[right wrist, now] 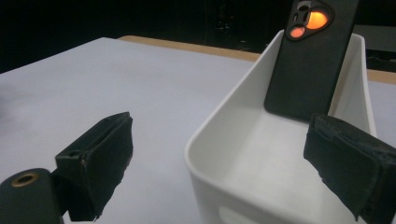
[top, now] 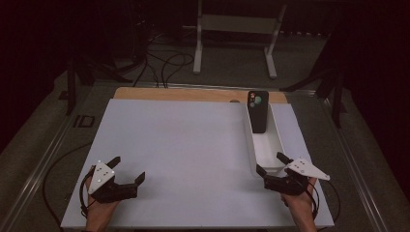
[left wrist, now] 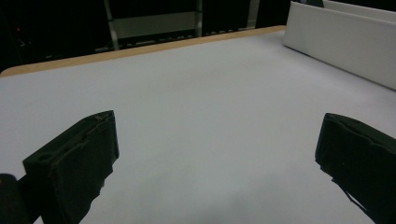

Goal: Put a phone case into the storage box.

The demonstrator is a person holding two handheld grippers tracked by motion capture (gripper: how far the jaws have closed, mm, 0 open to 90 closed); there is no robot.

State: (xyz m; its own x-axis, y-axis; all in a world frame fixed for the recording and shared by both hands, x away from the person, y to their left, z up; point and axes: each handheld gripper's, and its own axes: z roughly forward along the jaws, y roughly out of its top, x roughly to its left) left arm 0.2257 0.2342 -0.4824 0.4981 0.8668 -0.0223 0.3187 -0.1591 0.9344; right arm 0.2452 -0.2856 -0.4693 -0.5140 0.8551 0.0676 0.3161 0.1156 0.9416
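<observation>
My right gripper [top: 273,164] has its jaws spread wide with nothing between them; in the right gripper view they straddle the near end wall of the white bin [right wrist: 219,121], one jaw outside it over the desk, the other over its inside. The left gripper [top: 128,170] is just as wide open and holds nothing, its jaws hanging over bare desk [left wrist: 196,107] near the front left corner, well apart from everything else.

Beyond my right jaws stands the phone [right wrist: 310,56], dark, back towards me with its camera cluster at the top. It is propped upright against the bin's far end, lower edge on the bin floor, leaning slightly away. From the high view the phone [top: 257,111] sits at the far end of the bin [top: 278,140], which lies along the right side of the desk.

I judge that the work concerns this phone and its bin. If the aim was to get the phone into the bin, that looks done, and both hands are free. If the phone is to come out, nothing has begun: I would still have to reach the length of the bin and close on it.
</observation>
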